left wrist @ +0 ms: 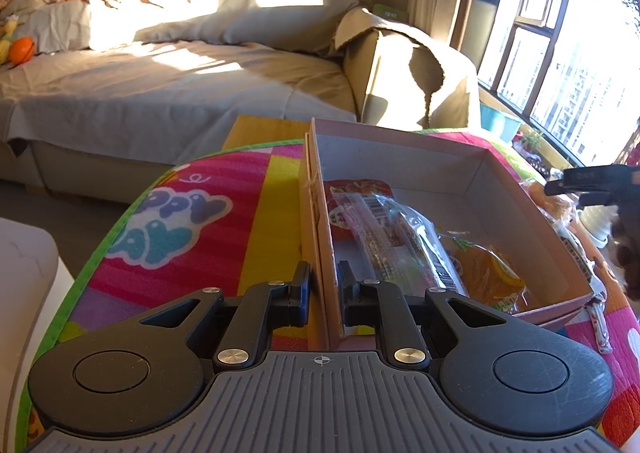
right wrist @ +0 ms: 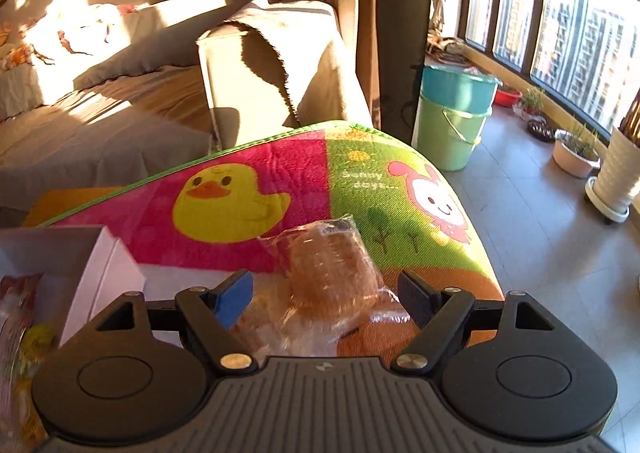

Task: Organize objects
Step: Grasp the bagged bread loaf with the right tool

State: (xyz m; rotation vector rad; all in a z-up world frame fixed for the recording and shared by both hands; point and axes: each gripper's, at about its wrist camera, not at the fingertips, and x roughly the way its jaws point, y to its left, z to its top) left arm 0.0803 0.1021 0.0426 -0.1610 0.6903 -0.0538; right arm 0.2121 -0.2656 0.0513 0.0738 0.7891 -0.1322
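Observation:
A shallow cardboard box (left wrist: 440, 157) lies on a colourful play mat (left wrist: 180, 221). My left gripper (left wrist: 324, 285) is shut on the box's near left wall (left wrist: 322, 253), one finger on each side. Inside the box lie a long clear snack packet (left wrist: 396, 237), a red packet (left wrist: 356, 189) and an orange packet (left wrist: 488, 273). My right gripper (right wrist: 326, 293) is open around a clear-wrapped brown bun (right wrist: 332, 269) on the mat (right wrist: 280, 181), just right of the box's corner (right wrist: 108, 273). The right gripper also shows at the left wrist view's right edge (left wrist: 592, 185).
A sofa with a grey cover (left wrist: 160, 85) stands behind the mat. Stacked teal and green buckets (right wrist: 452, 113) and plant pots (right wrist: 576, 149) stand on the tiled floor by the window. More wrapped snacks (left wrist: 560, 209) lie right of the box.

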